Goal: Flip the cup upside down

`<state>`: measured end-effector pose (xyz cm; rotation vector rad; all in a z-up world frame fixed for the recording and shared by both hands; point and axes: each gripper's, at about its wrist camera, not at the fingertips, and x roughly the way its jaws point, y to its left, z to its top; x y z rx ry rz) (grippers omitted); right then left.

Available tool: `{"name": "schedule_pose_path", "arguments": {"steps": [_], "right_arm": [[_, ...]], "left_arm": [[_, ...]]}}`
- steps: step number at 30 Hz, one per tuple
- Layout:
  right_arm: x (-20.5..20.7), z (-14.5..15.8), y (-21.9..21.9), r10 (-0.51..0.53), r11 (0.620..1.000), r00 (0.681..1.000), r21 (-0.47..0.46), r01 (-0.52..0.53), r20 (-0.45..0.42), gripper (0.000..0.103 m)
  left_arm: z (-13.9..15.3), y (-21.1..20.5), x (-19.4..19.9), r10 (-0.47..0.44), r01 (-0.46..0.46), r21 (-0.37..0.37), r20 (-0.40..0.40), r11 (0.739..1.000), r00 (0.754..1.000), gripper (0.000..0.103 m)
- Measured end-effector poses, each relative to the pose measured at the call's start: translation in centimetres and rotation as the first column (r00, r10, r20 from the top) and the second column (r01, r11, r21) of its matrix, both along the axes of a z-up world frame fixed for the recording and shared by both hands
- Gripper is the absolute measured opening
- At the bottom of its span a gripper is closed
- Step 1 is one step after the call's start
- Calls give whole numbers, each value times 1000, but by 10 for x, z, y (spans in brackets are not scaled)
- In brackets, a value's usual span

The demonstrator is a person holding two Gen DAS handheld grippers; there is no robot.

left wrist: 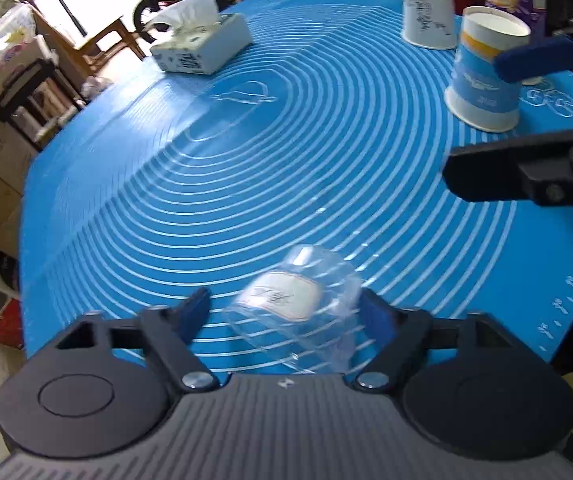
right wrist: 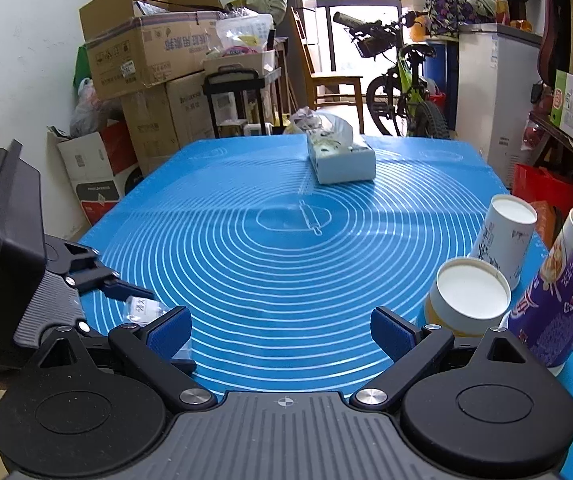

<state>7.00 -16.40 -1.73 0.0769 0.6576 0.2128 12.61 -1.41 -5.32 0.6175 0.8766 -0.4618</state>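
A clear plastic cup point(left wrist: 292, 308) with a white label lies between the open jaws of my left gripper point(left wrist: 286, 308), over the near edge of the blue mat point(left wrist: 286, 160). The blue pads stand apart from the cup's sides, so it does not look clamped. In the right wrist view a bit of the clear cup point(right wrist: 140, 307) shows at the far left, beside the left gripper's body point(right wrist: 46, 280). My right gripper point(right wrist: 282, 330) is open and empty above the mat's near edge point(right wrist: 286, 264); one of its fingers point(left wrist: 526, 60) shows in the left wrist view.
Two paper cups point(right wrist: 468, 294) point(right wrist: 504, 234) stand upside down at the mat's right side, next to a purple canister point(right wrist: 562, 292). A tissue box point(right wrist: 340, 158) lies at the far side. Cardboard boxes, a bicycle and a chair stand beyond the table.
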Motion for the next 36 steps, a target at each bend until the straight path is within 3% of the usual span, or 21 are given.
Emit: {"name": "schedule_pose_path", "arguments": {"steps": [5,16,26,36], "right_arm": [[1,-5,-1,-2,1000,1000,-1,2,-17,96],[0,-3,-4,-22,999,999,31,23,-41,96],[7,-10,-7,-30,978,985,201,64,-168,96],[8,-15,8,-7,990,982,139,33,-186,96]], "left_arm": [[7,5,0,8,-9,-68,-7,998,1000,92],[26,16,-16,8,-4,-124,30,992,1000,92],[42,47,-38,50,-38,-166,65,985,997,92],[41,71,-39,105,-90,-182,73,979,992,92]]}}
